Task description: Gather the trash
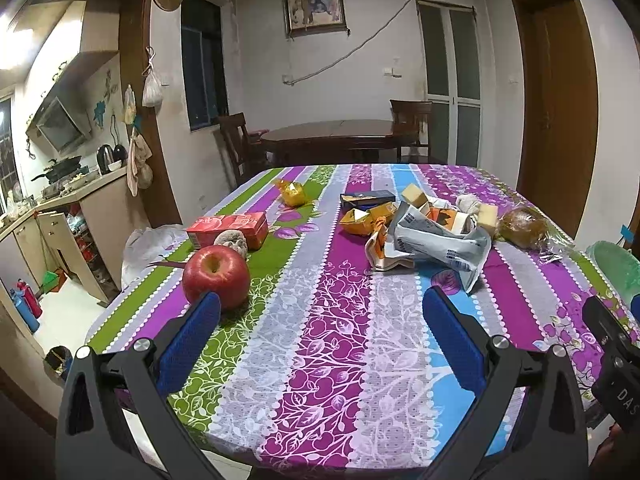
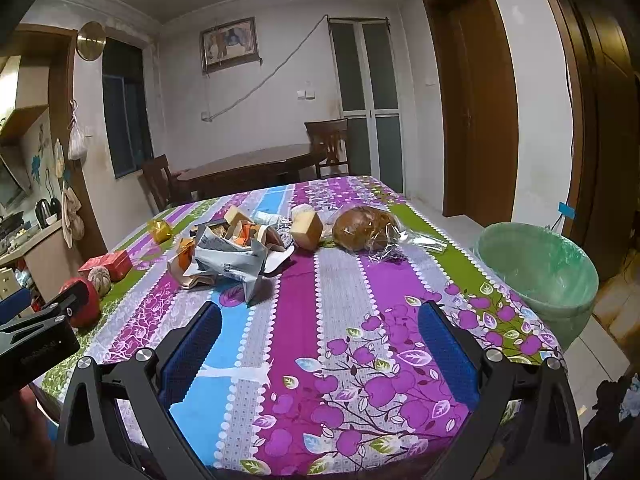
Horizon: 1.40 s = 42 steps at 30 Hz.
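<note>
A pile of trash lies mid-table: a crumpled grey-white wrapper (image 1: 436, 244) (image 2: 232, 260), orange-gold wrappers (image 1: 364, 220) and torn cartons. A gold foil wrapper (image 1: 294, 194) (image 2: 160, 230) lies apart, farther back. A bin lined with a green bag (image 2: 540, 268) (image 1: 616, 264) stands at the table's right edge. My left gripper (image 1: 320, 300) is open and empty over the near table edge, short of the pile. My right gripper (image 2: 320, 312) is open and empty, near the front edge, left of the bin.
A red apple (image 1: 216, 276) (image 2: 86, 304), a red carton (image 1: 228, 230) and a round pale fruit (image 1: 232, 242) sit at the left. Bread in a clear bag (image 2: 364, 226), beige blocks (image 2: 306, 228) and a dark box (image 1: 366, 198) lie behind. The striped tablecloth (image 1: 320, 360) covers the table.
</note>
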Available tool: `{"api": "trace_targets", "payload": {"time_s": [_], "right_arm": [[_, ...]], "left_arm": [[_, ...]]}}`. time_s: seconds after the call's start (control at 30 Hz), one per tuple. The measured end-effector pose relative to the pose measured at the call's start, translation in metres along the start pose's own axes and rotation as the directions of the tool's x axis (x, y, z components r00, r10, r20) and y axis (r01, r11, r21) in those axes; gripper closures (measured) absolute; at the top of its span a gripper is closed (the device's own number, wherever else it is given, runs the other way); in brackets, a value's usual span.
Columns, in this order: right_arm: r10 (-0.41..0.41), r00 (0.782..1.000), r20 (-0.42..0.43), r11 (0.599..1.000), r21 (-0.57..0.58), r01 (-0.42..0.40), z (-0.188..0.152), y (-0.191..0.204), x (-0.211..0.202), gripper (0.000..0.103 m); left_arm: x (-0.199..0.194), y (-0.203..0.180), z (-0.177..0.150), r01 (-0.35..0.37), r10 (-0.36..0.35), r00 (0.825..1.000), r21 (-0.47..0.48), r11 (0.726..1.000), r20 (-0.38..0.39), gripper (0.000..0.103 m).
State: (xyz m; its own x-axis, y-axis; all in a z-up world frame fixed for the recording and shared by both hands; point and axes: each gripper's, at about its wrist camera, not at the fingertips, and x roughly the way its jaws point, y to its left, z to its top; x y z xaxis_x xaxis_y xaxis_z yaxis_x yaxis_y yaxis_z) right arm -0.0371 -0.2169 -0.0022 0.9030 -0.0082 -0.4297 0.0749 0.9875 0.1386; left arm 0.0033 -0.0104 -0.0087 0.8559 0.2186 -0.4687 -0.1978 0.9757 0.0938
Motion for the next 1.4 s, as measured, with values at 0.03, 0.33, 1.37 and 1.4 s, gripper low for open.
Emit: {"api": "trace_targets", "payload": {"time_s": [0.03,0.33,1.37,1.4], "right_arm": [[0.000,1.000,0.000,1.000,0.002,0.000,0.000,0.000,0.000,0.005],[0.000,1.000,-0.017,1.000,0.011,0.000,-0.003,-0.002,0.004,0.005],[-0.004,0.999,-0.049,1.000,0.021,0.005,-0.003,-0.005,0.012,0.005],[-0.004,0.999,-0.050,1.000,0.021,0.006,-0.003,-0.004,0.013,0.005]], "left_arm": [[0.000,0.000,0.000,-0.002,0.002,1.000,0.001,1.000,0.000,0.005],[0.003,0.000,0.000,-0.014,0.014,1.000,0.009,1.000,-0.006,0.005],[0.008,0.002,-0.004,-0.016,0.016,1.000,0.003,1.000,-0.016,0.005],[0.008,0.003,-0.005,-0.015,0.015,1.000,0.003,1.000,-0.020,0.005]]}}
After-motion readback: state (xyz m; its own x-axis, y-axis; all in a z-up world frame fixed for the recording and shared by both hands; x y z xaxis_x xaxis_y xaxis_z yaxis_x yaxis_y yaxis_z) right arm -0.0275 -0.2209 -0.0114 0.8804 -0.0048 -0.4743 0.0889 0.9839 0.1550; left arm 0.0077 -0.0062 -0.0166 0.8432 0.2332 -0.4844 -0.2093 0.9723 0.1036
